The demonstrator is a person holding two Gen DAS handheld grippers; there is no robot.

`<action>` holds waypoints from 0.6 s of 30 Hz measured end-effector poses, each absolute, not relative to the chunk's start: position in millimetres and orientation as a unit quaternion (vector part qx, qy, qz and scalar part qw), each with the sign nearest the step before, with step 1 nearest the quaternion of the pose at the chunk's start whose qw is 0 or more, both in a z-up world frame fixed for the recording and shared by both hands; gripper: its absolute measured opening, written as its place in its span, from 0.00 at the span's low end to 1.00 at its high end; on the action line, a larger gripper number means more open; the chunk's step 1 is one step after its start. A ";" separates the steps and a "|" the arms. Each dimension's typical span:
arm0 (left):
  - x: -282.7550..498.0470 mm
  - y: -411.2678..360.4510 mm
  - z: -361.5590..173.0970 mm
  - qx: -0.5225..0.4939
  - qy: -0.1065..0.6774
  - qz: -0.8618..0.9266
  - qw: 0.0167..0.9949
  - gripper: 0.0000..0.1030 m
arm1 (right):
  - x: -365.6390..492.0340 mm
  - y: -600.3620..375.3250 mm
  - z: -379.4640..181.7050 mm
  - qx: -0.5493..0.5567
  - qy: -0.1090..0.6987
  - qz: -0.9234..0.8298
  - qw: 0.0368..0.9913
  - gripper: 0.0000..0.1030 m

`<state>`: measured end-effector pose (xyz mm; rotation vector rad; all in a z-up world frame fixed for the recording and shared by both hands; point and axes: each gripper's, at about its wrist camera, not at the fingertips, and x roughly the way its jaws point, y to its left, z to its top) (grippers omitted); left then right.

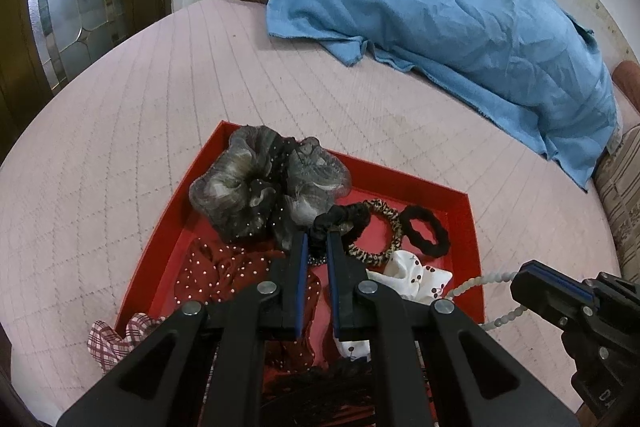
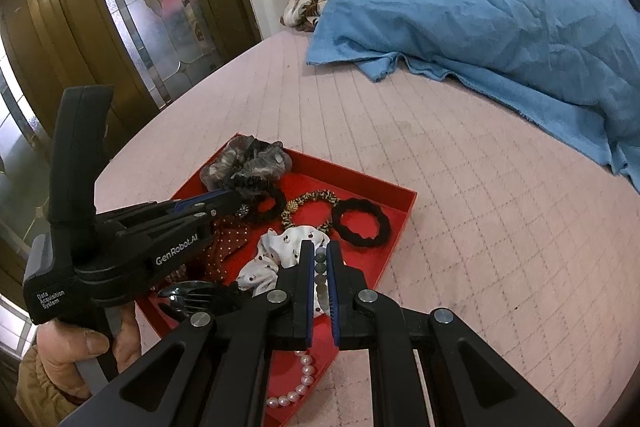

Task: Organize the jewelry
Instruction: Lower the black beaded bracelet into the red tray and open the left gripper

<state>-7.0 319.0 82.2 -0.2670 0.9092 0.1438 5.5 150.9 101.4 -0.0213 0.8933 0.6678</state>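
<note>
Pink quilted bedding bears a red tray [image 2: 400, 223]; left gripper [image 1: 317, 239] pinches a black scrunchie [image 1: 344, 217], right gripper [image 2: 320, 251] clamps grey-white beads [image 2: 321, 273].

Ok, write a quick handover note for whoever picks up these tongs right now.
Left tongs: shut on the black scrunchie, over the red tray.
Right tongs: shut on the grey bead string, at the tray's near edge.
In the tray: grey scrunchie, leopard band, black band, white scrunchie, red dotted scrunchie, pearl string hanging over the rim.
Outside: plaid scrunchie on the bed.
Done: most pieces gathered. Left: place both held pieces, tuck in the pearls, add the plaid one.
</note>
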 end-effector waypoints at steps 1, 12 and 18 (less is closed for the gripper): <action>-6.4 318.4 81.2 -0.127 0.440 0.069 0.886 0.08 | 6.0 150.7 100.5 -0.009 0.425 0.317 0.848 0.07; -0.1 319.5 71.0 -0.126 0.464 0.076 0.873 0.08 | 10.6 152.3 87.3 -0.006 0.443 0.312 0.840 0.07; 0.0 320.7 68.1 -0.124 0.470 0.077 0.871 0.09 | 13.7 153.6 76.6 -0.006 0.454 0.307 0.837 0.07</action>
